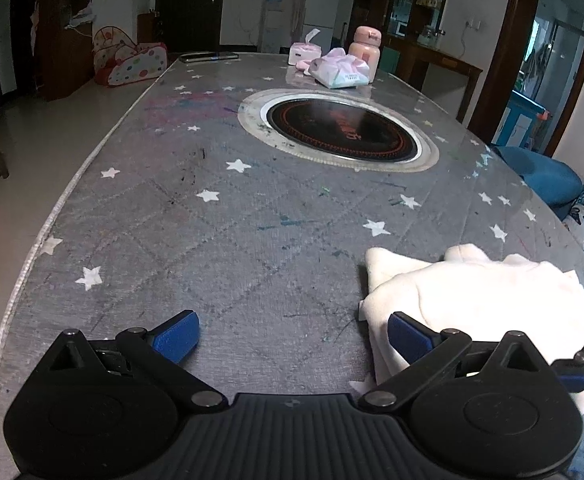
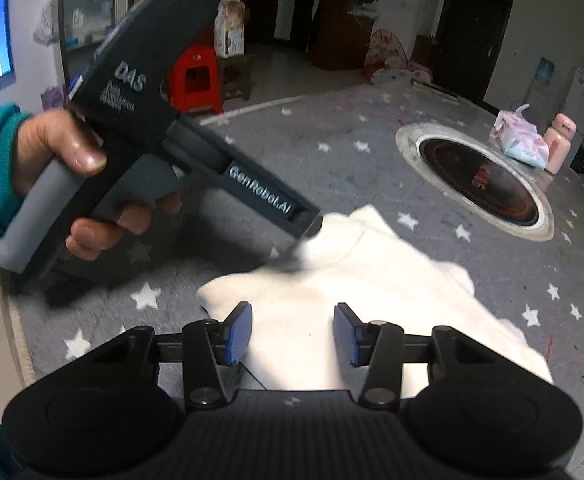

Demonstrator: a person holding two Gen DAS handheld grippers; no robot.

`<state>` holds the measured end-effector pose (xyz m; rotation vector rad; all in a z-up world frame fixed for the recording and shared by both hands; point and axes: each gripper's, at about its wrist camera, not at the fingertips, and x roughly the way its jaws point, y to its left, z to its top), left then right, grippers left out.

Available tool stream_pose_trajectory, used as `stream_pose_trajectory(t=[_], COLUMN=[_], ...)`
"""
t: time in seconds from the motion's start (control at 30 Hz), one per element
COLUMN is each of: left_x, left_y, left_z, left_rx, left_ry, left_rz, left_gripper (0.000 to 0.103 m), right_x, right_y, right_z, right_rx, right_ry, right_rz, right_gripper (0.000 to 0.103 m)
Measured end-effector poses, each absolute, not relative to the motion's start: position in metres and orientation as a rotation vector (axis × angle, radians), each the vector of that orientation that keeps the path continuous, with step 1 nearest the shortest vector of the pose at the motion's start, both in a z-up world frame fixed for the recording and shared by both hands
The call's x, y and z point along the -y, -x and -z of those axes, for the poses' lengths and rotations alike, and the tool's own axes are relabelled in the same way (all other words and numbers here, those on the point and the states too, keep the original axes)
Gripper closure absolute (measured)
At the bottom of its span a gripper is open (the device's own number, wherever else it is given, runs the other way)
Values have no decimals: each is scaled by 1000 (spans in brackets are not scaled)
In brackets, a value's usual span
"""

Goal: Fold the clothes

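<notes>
A cream-white fleece garment (image 1: 472, 296) lies bunched on the grey star-patterned table (image 1: 212, 240). My left gripper (image 1: 292, 338) is open, low over the table, with its right finger (image 1: 406, 338) at the garment's left edge. In the right wrist view the garment (image 2: 372, 280) spreads ahead, and my right gripper (image 2: 292, 334) is open and empty just above its near part. The person's hand holds the left gripper's body (image 2: 196, 152), whose nose touches the garment's far left corner; its fingers are hidden there.
A round black induction hob (image 1: 342, 132) is set in the table's middle. A tissue pack (image 1: 342, 70), a wipes pack (image 1: 306, 52) and a pink bottle (image 1: 366, 48) stand at the far end. A blue sofa (image 1: 544, 176) is at the right, a red stool (image 2: 196, 80) on the floor.
</notes>
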<state>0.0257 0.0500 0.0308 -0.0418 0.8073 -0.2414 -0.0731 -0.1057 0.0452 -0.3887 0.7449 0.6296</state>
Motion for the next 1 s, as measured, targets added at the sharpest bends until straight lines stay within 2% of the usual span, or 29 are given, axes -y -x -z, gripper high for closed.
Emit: stream_pose_trajectory(t=[0.2, 0.43, 0.47, 0.63, 0.73, 0.93, 1.0], left_x=[-56, -60, -61, -61, -58, -58, -56], left_y=[-25, -23, -23, -24, -25, -29, -30], left_z=[-41, -44, -44, -41, -35, -27, -27], left_rx=[-811, -827, -831, -859, -887, -917, -920], left_ry=[131, 204, 223, 309, 359, 472, 492], left_rz=[256, 272, 278, 307, 323, 313, 320], left_gripper=[1, 2, 2, 10, 11, 12, 16], right_x=[87, 62, 61, 64, 75, 93, 98], right_y=[90, 95, 96, 92, 82, 77, 76], right_z=[-52, -32, -30, -32, -40, -57, -62], right_rx=[-725, -733, -734, -721, -729, -723, -718], right_ry=[448, 556, 565, 548, 453, 350, 329], right_rz=[-740, -749, -744, -707, -700, -699, -700], right_gripper=[57, 57, 59, 89, 93, 95, 95])
